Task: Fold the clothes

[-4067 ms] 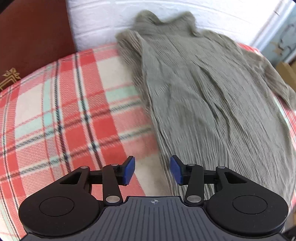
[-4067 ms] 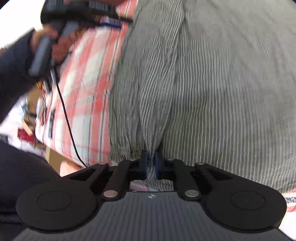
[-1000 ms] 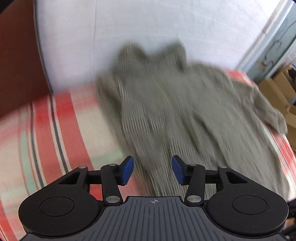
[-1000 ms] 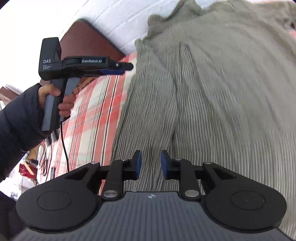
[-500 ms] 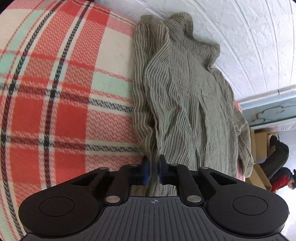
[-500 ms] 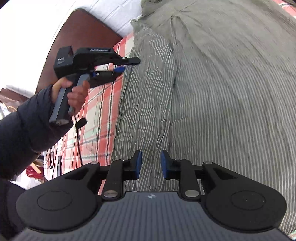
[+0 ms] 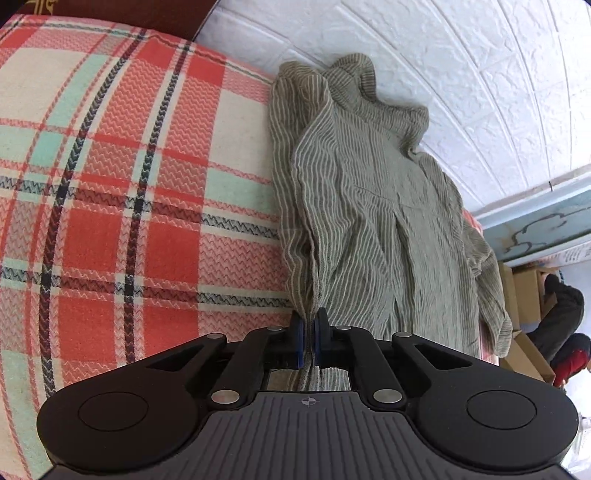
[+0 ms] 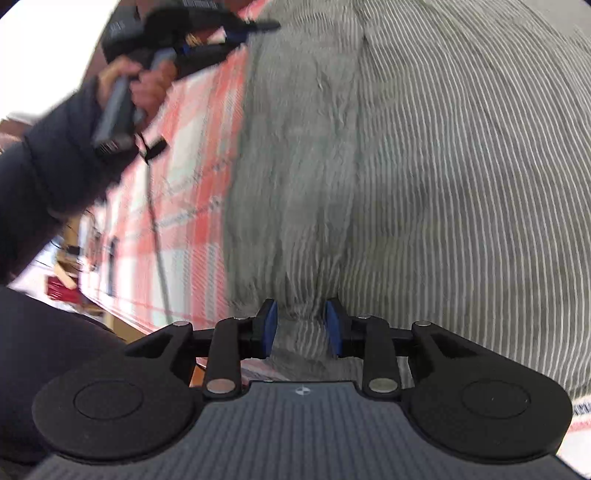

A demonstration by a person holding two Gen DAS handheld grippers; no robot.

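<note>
A grey-green striped garment point(image 7: 369, 206) lies spread on a red plaid blanket point(image 7: 129, 184), its collar against the wall. My left gripper point(image 7: 308, 332) is shut on a raised fold along the garment's left edge. The right wrist view shows that same left gripper point(image 8: 236, 33) at top left, held in a hand at the garment's point(image 8: 443, 166) side edge. My right gripper point(image 8: 301, 325) sits low over the hem near the blanket's point(image 8: 192, 147) front edge. Its jaws are opening, and a bunch of fabric lies between the blue pads point(image 8: 271, 325).
A white textured wall point(image 7: 443, 74) and a dark brown headboard point(image 7: 110, 11) close off the far side. Cardboard boxes point(image 7: 524, 284) and a person in dark and red clothing point(image 7: 565, 332) are beyond the right end. A dark sleeve point(image 8: 48, 166) and a cable point(image 8: 159, 240) hang at left.
The left gripper rolled, dropped to the garment's left edge and shut on a fold of it. The right gripper moved down to the hem, and fabric now sits between its jaws.
</note>
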